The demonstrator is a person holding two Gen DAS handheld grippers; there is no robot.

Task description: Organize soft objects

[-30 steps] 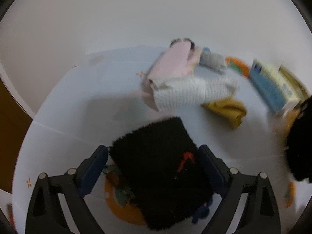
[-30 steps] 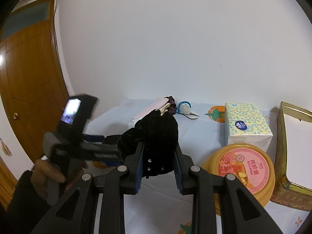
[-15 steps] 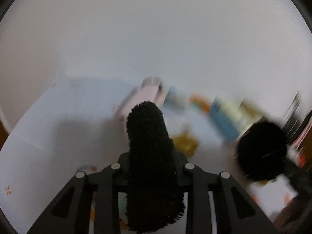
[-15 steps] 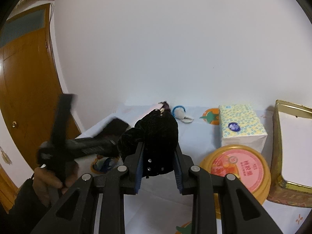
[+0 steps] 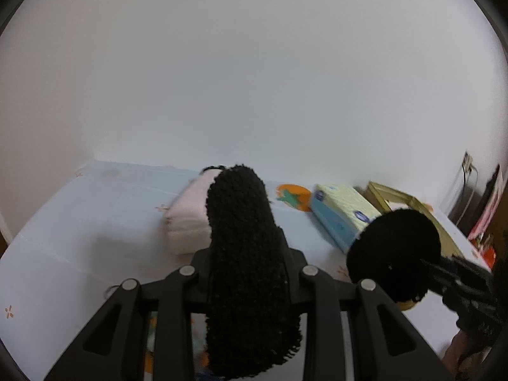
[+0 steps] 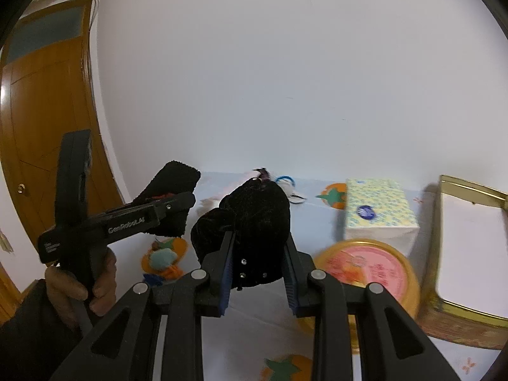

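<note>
My left gripper (image 5: 249, 257) is shut on a black fuzzy cloth (image 5: 244, 241), which stands up between the fingers and hangs down below them, clear of the light blue tablecloth (image 5: 95, 222). The right wrist view shows the same cloth (image 6: 173, 187) held up at the left by the left gripper (image 6: 187, 201) in a person's hand (image 6: 79, 282). My right gripper (image 6: 258, 254) is shut on a black velvet bundle (image 6: 254, 212), held above the table. That bundle (image 5: 393, 254) hangs at the right of the left wrist view.
A folded pink cloth (image 5: 190, 219) lies behind the fuzzy cloth. A tissue pack (image 6: 377, 209), a round yellow tub with a pink lid (image 6: 365, 270) and an open gold tin (image 6: 470, 238) stand at the right. A small plush toy (image 6: 162, 258) lies on the tablecloth. A wooden door (image 6: 41, 111) is left.
The left gripper's jaws closed on the black fuzzy cloth that lay on the table and lifted it, tilting upward. The right gripper kept still with its velvet bundle.
</note>
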